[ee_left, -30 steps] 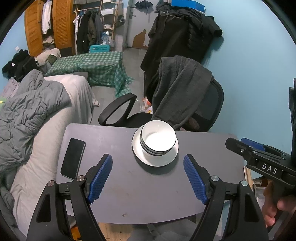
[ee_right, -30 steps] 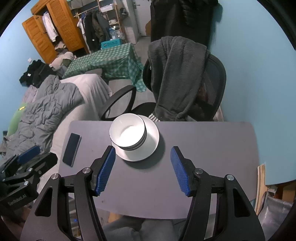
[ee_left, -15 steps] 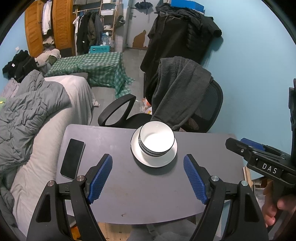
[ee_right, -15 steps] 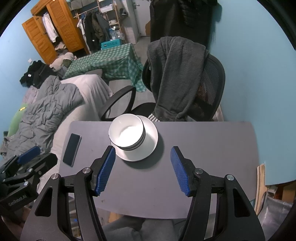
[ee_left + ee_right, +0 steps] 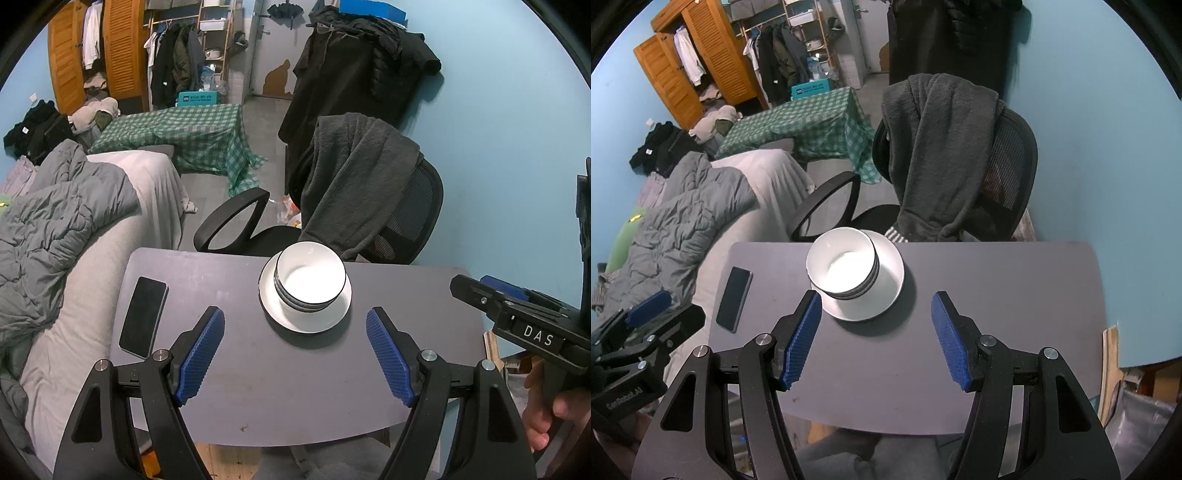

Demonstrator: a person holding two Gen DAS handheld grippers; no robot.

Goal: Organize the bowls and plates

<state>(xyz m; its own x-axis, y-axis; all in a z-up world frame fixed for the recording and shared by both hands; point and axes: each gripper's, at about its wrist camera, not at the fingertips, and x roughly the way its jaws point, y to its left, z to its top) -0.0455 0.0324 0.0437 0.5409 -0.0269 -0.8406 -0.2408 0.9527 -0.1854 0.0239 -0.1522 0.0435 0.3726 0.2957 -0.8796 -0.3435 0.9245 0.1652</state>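
Observation:
A stack of white bowls with dark rims (image 5: 310, 280) (image 5: 842, 264) stands on a white plate (image 5: 332, 317) (image 5: 890, 291) at the far middle of the grey table (image 5: 295, 387) (image 5: 997, 295). My left gripper (image 5: 295, 354) is open and empty, above the table's near half, short of the plate. My right gripper (image 5: 877, 339) is open and empty, also short of the plate. Each gripper shows at the edge of the other's view.
A black phone (image 5: 143, 315) (image 5: 734, 298) lies at the table's left side. An office chair draped with a dark grey garment (image 5: 354, 184) (image 5: 942, 155) stands behind the table. A bed with a grey quilt (image 5: 55, 236) is to the left.
Both grippers have drifted back slightly from the plate; the stack sits a little farther away in both views. Nothing on the table has moved.

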